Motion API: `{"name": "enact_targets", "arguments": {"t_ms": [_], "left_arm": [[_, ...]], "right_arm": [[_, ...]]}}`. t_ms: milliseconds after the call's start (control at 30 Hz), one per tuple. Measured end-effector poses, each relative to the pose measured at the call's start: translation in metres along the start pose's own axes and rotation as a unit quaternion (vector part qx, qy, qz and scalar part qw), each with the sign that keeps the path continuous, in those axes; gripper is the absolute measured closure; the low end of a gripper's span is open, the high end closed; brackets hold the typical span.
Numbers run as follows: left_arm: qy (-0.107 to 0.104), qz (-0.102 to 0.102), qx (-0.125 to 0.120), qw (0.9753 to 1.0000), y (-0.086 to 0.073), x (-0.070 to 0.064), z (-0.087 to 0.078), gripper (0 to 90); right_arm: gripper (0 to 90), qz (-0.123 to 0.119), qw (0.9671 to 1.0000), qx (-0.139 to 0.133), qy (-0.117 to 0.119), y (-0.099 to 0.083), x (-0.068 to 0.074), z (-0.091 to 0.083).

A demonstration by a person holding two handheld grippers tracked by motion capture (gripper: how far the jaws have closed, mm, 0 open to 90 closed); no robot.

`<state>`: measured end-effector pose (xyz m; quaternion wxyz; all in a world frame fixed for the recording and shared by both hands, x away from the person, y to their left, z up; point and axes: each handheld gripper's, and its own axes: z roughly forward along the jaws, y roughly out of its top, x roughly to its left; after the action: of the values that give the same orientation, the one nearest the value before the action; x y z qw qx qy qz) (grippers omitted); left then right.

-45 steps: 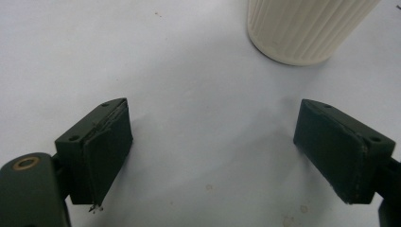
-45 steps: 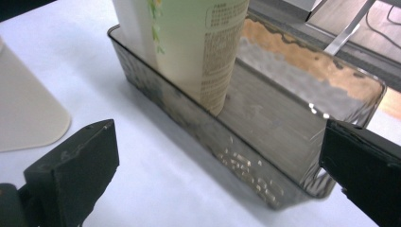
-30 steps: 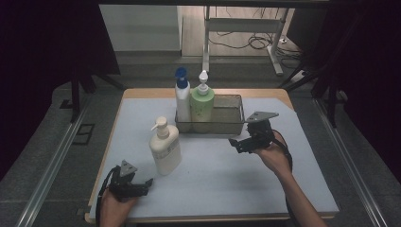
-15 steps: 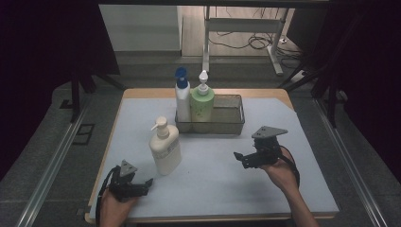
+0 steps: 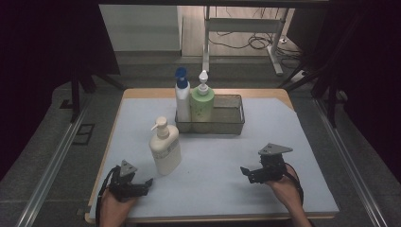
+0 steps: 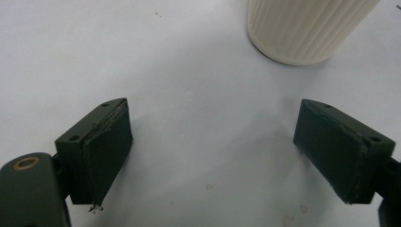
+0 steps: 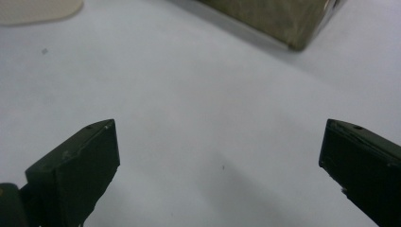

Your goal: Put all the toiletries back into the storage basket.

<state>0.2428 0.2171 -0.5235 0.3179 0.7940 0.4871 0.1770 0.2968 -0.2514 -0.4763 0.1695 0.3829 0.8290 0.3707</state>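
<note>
- High view: cream pump bottle (image 5: 165, 150) upright on the pale mat (image 5: 217, 189), left of centre and nearer than the wire basket (image 5: 231, 124), which already carries a blue-capped white bottle (image 5: 182, 98) and a green bottle (image 5: 202, 102) at its left end.
- Left gripper (image 5: 140, 185) low at the near left corner, just beside the cream bottle's base; jaws spread wide, nothing between them.
- Right gripper (image 5: 245, 171) low on the near right, well apart from any bottle; jaws likewise wide apart and empty.
- Left gripper view: ribbed cream base (image 6: 302, 28) off to the right of the jaw gap, not centred; closing from here probably catches one edge and tips the tall bottle over.
- Low grip on a top-heavy pump bottle: likely to swing or slip on lifting.
- Basket space free only at the right; careless placing risks knocking the two standing bottles or snagging the rim.
</note>
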Motion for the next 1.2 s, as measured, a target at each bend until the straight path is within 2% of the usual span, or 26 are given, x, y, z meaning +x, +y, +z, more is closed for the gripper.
{"name": "enact_targets", "arguments": {"t_ms": [167, 233, 467, 500, 733, 1000, 1200], "left_arm": [[0.0, 0.0, 0.0, 1.0, 0.0, 0.0, 0.0, 12.5], [0.0, -0.001, 0.0, 1.0, 0.0, 0.0, 0.0, 12.7], [0.002, -0.005, -0.004, 1.0, 0.0, 0.001, -0.001, 15.2], [0.004, -0.006, -0.005, 1.0, 0.0, 0.001, -0.002, 16.6], [-0.006, -0.004, -0.014, 0.9999, 0.001, 0.004, -0.005, 34.5], [-0.045, -0.017, -0.009, 0.9988, 0.006, 0.008, -0.005, 60.7], [-0.048, -0.007, 0.0, 0.9988, 0.015, 0.011, -0.002, 77.4]], "right_arm": [[0.0, 0.004, 0.9998, 0.02, -0.006, -0.016, -0.002, 0.01], [0.0, 0.007, 0.9996, 0.028, 0.002, -0.022, -0.004, 0.014], [0.0, 0.004, 0.9989, 0.047, -0.006, -0.039, -0.011, 0.023], [0.0, 0.009, 0.9991, 0.042, -0.003, -0.04, -0.012, 0.023], [0.0, 0.006, 0.9992, 0.04, -0.006, -0.041, -0.011, 0.023], [0.0, 0.007, 0.9992, 0.039, -0.006, -0.041, -0.011, 0.023], [0.0, 0.007, 0.9992, 0.039, -0.006, -0.041, -0.011, 0.023]]}}
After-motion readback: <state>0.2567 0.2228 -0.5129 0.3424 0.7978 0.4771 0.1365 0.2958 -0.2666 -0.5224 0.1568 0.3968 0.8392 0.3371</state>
